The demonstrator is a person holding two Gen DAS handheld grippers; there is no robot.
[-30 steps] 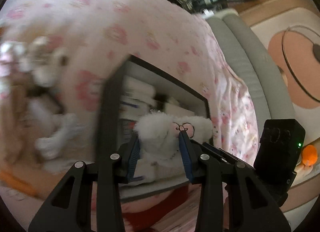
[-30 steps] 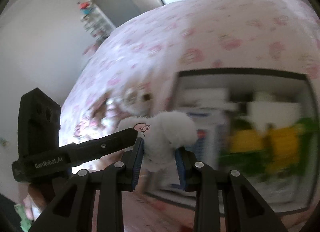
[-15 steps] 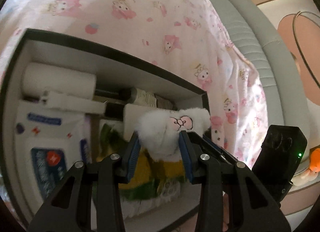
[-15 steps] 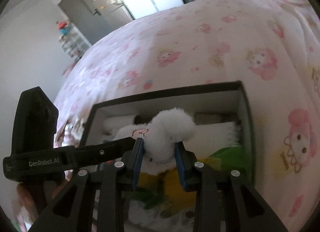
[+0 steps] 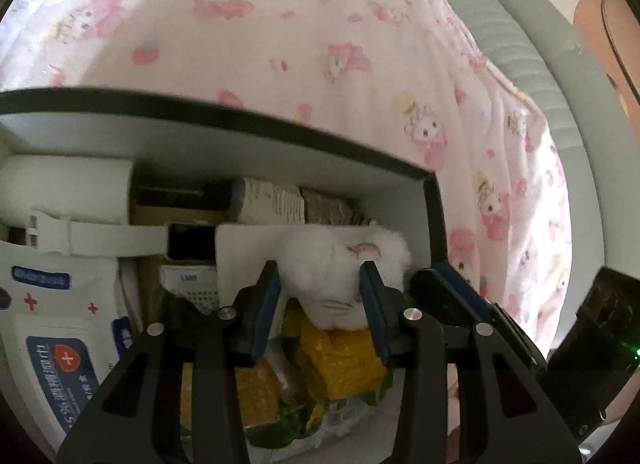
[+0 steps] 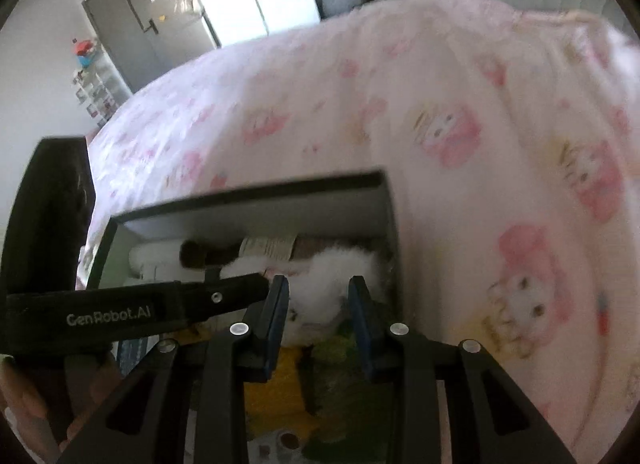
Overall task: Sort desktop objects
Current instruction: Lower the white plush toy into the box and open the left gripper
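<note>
Left claw [image 5: 319, 269], jaws opening, and right claw [image 6: 319, 281] pinch a white plush toy [image 5: 340, 260] near the right wall of the box [image 5: 438, 224]

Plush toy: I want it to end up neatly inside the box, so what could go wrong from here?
1. The plush toy sits between the left tongs and right tongs. The left jaws are opening, so it may swing from a one-sided grip.
2. The black box looks crowded. Dropped on the yellow corn packs, the toy may perch high near the side wall and roll out.
</note>
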